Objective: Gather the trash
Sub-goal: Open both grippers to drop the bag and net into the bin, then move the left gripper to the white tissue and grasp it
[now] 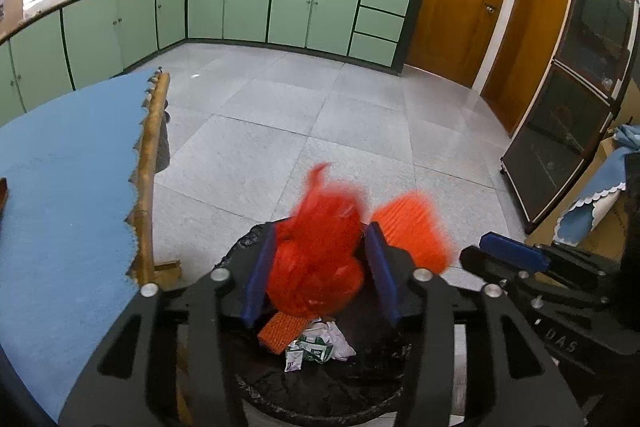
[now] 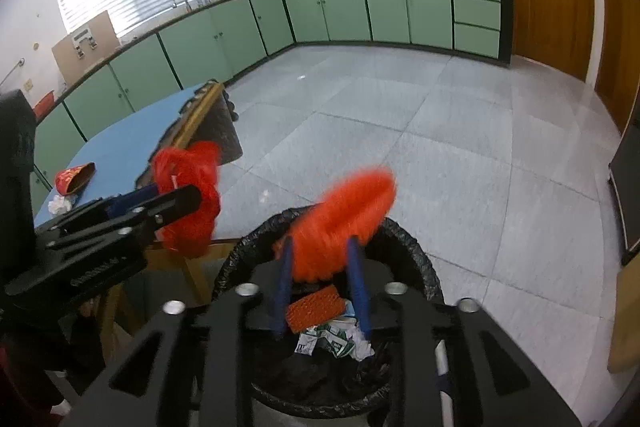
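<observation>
Kitchen floor, black-lined bin (image 2: pixel 416 259) beside blue table (image 1: pixel 60 187). Left tool (image 1: pixel 320 267) released around red mesh bag (image 1: pixel 316 259); right tool (image 2: pixel 322 279) released around orange netting (image 2: pixel 340 219). Drop step over bin. Next: carton (image 2: pixel 74 177), tissue on table.

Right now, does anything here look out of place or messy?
Yes. A red carton lies tipped on its side on the blue table, with crumpled paper beside it, trash not yet collected. The tablecloth's edge looks ragged. Both red nets are blurred over the bin.
</observation>
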`<state>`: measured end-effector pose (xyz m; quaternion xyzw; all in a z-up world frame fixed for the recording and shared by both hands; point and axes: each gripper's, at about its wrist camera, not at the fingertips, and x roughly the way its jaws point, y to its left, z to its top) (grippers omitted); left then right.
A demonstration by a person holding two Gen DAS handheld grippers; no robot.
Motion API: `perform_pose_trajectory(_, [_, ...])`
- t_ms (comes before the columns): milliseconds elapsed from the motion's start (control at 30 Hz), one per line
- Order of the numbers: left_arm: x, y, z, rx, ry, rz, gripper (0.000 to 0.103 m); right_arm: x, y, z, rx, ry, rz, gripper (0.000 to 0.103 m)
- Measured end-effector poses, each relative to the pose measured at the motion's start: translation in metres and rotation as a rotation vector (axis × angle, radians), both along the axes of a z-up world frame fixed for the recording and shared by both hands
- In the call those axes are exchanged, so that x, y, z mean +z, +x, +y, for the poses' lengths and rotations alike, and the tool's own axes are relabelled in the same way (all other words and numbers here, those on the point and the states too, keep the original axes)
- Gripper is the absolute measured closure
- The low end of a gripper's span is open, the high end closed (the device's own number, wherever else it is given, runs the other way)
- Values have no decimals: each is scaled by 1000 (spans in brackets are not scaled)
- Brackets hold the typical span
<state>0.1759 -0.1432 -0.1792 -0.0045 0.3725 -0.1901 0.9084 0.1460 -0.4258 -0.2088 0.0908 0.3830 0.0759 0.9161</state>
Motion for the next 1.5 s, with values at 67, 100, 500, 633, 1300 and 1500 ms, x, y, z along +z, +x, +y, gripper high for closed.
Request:
perform_pose_trajectory(67, [0, 1, 0, -5, -3, 0, 45, -2, -1, -3, -7, 2, 7, 55])
perform_pose_trajectory(100, [0, 0, 1, -6, -5, -1, 43, -2, -1, -3, -9, 1, 7, 54])
perform_pose_trajectory(500, [47, -12, 45, 95, -49, -88, 22, 40, -23, 1, -101, -53, -96, 6])
perform_pose_trajectory(633, [68, -19, 75, 160, -47, -123, 18, 61, -27, 11, -102, -26, -143, 6])
perform_pose_trajectory(1300, [101, -79, 231, 479, 9, -160, 15, 101, -22, 148, 97, 6, -258, 6])
perform_pose_trajectory(1500, [97, -86, 265, 542, 24, -154, 15, 99, -18, 180, 123, -3, -280, 6])
